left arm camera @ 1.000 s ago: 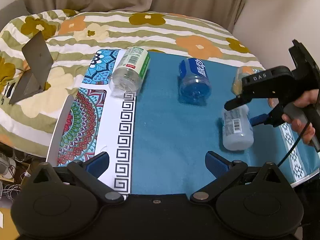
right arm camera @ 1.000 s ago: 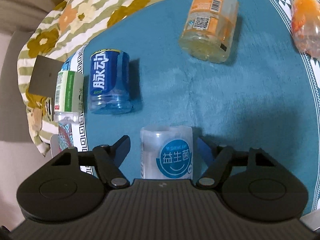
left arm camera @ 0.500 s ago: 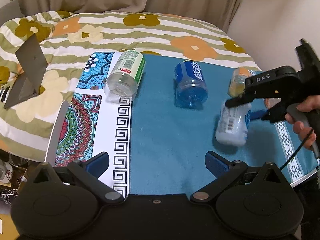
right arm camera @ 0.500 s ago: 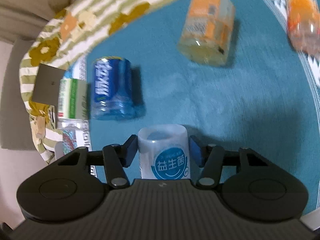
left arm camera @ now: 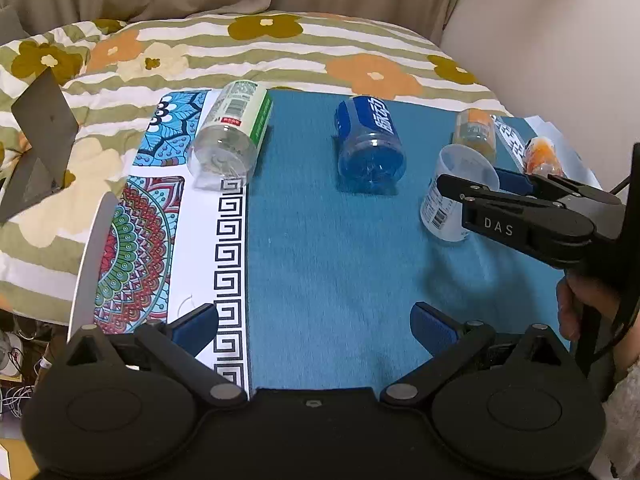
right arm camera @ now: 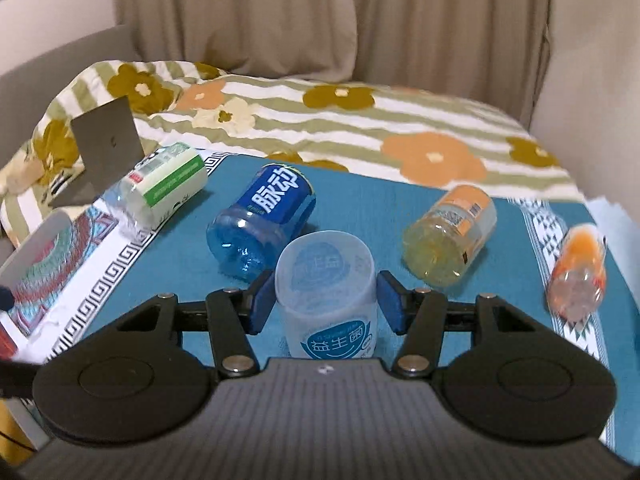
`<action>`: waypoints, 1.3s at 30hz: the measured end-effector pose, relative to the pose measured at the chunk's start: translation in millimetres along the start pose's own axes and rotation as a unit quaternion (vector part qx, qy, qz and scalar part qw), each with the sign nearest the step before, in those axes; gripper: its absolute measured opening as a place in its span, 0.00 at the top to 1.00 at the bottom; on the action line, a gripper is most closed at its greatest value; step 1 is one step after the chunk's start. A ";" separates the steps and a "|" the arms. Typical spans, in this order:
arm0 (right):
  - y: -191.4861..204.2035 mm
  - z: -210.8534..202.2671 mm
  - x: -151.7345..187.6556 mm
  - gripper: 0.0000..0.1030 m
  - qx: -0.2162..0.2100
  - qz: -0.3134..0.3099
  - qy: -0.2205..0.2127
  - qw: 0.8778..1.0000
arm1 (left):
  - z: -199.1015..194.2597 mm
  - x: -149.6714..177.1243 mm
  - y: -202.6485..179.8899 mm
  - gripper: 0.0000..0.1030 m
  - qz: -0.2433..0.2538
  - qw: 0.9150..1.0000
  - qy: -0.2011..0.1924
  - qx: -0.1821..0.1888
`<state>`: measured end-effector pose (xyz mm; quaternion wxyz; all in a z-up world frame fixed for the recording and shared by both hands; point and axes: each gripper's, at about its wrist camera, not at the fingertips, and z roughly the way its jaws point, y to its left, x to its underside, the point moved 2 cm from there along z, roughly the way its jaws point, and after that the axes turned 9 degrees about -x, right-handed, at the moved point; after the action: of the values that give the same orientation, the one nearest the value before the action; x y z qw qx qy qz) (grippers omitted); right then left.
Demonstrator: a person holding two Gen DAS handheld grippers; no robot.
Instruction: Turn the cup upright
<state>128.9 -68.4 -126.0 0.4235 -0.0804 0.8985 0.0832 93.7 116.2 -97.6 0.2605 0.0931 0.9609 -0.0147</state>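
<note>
A frosted white cup [right arm camera: 328, 296] with a blue round label is held between my right gripper's [right arm camera: 325, 300] blue pads. It is tilted, mouth up and away, its base near the teal mat. In the left wrist view the same cup [left arm camera: 454, 196] leans at the mat's right side with the right gripper [left arm camera: 496, 188] shut on it. My left gripper [left arm camera: 316, 326] is open and empty, low over the near edge of the teal mat [left arm camera: 328, 264].
Lying on their sides: a green-label cup [left arm camera: 230, 136], a blue cup [left arm camera: 370, 144], an orange-label cup [left arm camera: 474, 132] and an orange one [left arm camera: 540, 156] at far right. A patterned mat [left arm camera: 152, 200] lies left. A grey stand [left arm camera: 36, 144] sits on the floral quilt.
My right gripper closed on the white cup lying on its side, lifted it and tipped it toward upright. The left gripper stayed open and drew back slightly.
</note>
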 end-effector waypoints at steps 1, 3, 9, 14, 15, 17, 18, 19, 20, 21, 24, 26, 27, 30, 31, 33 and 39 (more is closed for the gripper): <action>0.9 -0.4 1.6 0.32 -0.001 -0.001 -0.003 1.000 | 0.8 -0.1 -1.3 0.00 0.000 1.000 0.001 0.000; -1.1 -3.0 5.6 0.32 -0.005 0.004 -0.008 1.000 | 2.0 0.5 -2.8 0.00 0.000 1.000 0.003 0.001; -9.9 -6.7 9.2 0.32 -0.013 0.039 -0.012 0.999 | 2.7 2.2 -6.6 0.00 0.004 1.000 0.003 0.001; -9.0 -7.9 9.5 0.32 -0.014 0.033 -0.011 0.999 | 2.2 3.7 -7.7 0.00 0.001 1.000 0.004 0.000; -9.1 -7.8 9.1 0.31 -0.015 0.033 -0.010 0.999 | 1.9 3.8 -7.9 0.00 0.001 1.000 0.005 -0.001; -9.3 -7.8 8.9 0.30 -0.017 0.034 -0.008 0.999 | 0.6 4.0 -8.2 0.00 0.000 1.000 0.004 -0.003; -9.7 -7.5 8.4 0.30 -0.018 0.035 -0.007 0.999 | 0.2 4.2 -8.4 0.00 0.000 1.000 0.003 -0.003; -9.7 -7.5 8.3 0.29 -0.019 0.035 -0.007 0.999 | -0.4 4.2 -8.5 0.00 -0.001 1.000 0.003 -0.004; -10.1 -7.7 8.5 0.29 -0.020 0.035 -0.006 0.999 | -1.2 4.0 -8.6 0.00 -0.001 1.000 0.002 -0.005; -10.5 -7.8 8.3 0.28 -0.022 0.036 -0.006 0.999 | -2.0 3.9 -8.9 0.00 -0.002 1.000 0.001 -0.006; -10.8 -7.7 7.1 0.11 -0.023 0.039 0.001 0.999 | -6.4 2.5 -10.7 0.00 -0.003 1.000 -0.003 -0.009; -11.1 -11.1 5.2 0.00 -0.021 0.044 0.002 0.999 | -11.9 0.2 -12.3 0.00 -0.004 1.000 -0.008 -0.012; -11.7 -14.7 3.2 0.00 -0.023 0.046 0.001 0.999 | -16.0 -1.2 -13.3 0.00 -0.004 1.000 -0.011 -0.015; -13.1 -28.0 -4.2 0.00 -0.020 0.048 0.010 0.999 | -31.9 -6.6 -16.5 0.00 -0.006 0.999 -0.026 -0.021; -13.7 -34.3 -7.3 0.00 -0.019 0.051 0.013 0.998 | -37.4 -8.3 -17.5 0.00 -0.007 0.999 -0.031 -0.023; -16.0 -51.6 -15.6 0.00 -0.020 0.060 0.021 0.998 | -50.4 -13.1 -19.9 0.00 -0.010 0.999 -0.044 -0.028; -29.0 -113.8 -40.3 0.00 -0.010 0.102 0.051 0.993 | -88.7 -22.6 -29.8 0.00 -0.016 0.995 -0.090 -0.045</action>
<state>75.3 -118.4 -25.7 0.3653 0.0032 0.9216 0.1309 63.1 89.9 -10.2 0.3499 0.0645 0.9344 0.0157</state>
